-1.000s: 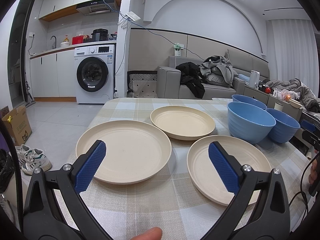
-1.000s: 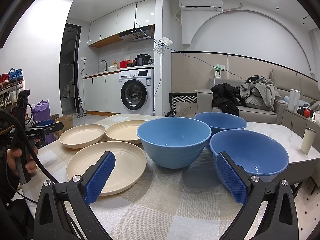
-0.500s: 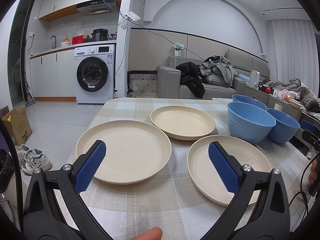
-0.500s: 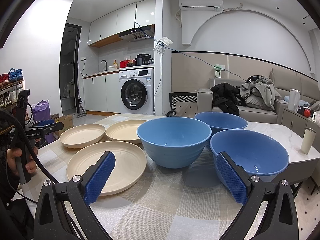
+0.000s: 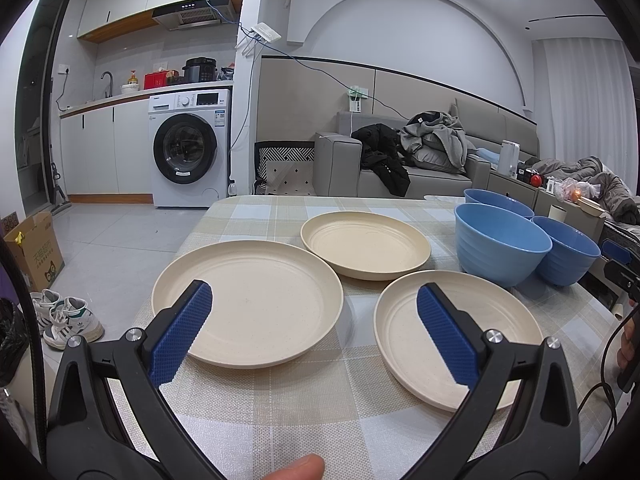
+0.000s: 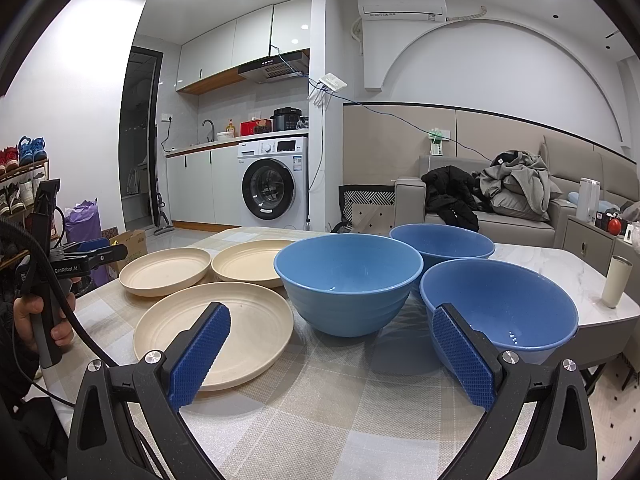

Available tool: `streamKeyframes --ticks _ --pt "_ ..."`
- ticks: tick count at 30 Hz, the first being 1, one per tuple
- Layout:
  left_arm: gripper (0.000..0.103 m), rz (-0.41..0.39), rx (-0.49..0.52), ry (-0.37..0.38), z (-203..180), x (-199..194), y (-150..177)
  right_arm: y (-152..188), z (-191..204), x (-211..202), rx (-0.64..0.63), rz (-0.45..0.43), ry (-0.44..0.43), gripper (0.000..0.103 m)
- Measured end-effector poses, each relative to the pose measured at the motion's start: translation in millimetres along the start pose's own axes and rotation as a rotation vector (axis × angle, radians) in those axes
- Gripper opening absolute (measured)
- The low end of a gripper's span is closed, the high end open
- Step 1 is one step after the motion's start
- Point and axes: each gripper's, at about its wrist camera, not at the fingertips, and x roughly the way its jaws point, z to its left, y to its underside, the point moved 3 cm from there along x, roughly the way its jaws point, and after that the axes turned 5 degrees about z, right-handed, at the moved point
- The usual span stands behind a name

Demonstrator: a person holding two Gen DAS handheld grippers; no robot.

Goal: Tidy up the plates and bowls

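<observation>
Plates [image 5: 248, 300], bowls [image 6: 348, 280], left tongs [image 6: 86, 254] marked "GenRobot.AI" (spread wide)

Cream plates [image 5: 248, 300] are showing a matt, faintly speckled plastic finish, blue bowls [image 6: 348, 280] are looking smooth with slight sheen, the checked cloth [image 5: 304, 400] covering the worktop is appearing woven, and the tool pads [image 6: 200, 356] are presenting textured blue rubber.

- My table [image 6: 328, 408] wears a beige checked tablecloth [image 5: 280, 400].
- On it I see three cream plates [image 5: 256, 300] [image 5: 366, 244] [image 5: 460, 332], each lying apart.
- Three blue bowls [image 6: 348, 280] [image 6: 442, 242] [image 6: 500, 308] cluster beside them.
- A pale cup [image 6: 617, 287] stands on the bare marble end.
</observation>
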Motion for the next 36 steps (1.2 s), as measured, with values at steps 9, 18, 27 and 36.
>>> streamKeyframes --ticks 9,18,27,36 --pt "0.102 0.0 0.0 0.0 0.0 0.0 0.0 0.0 0.0 -0.1 0.0 0.0 0.0 0.103" --pt "0.102 0.0 -0.001 0.0 0.1 0.0 0.0 0.0 -0.2 0.4 0.001 0.0 0.0 0.103" --pt "0.102 -0.018 0.003 -0.009 4.1 -3.2 0.0 0.6 0.2 0.5 0.014 0.009 0.016 0.103" --pt "0.102 -0.005 -0.025 -0.019 13.7 -10.2 -4.9 -9.8 -5.9 3.5 0.05 0.046 0.026 0.103"
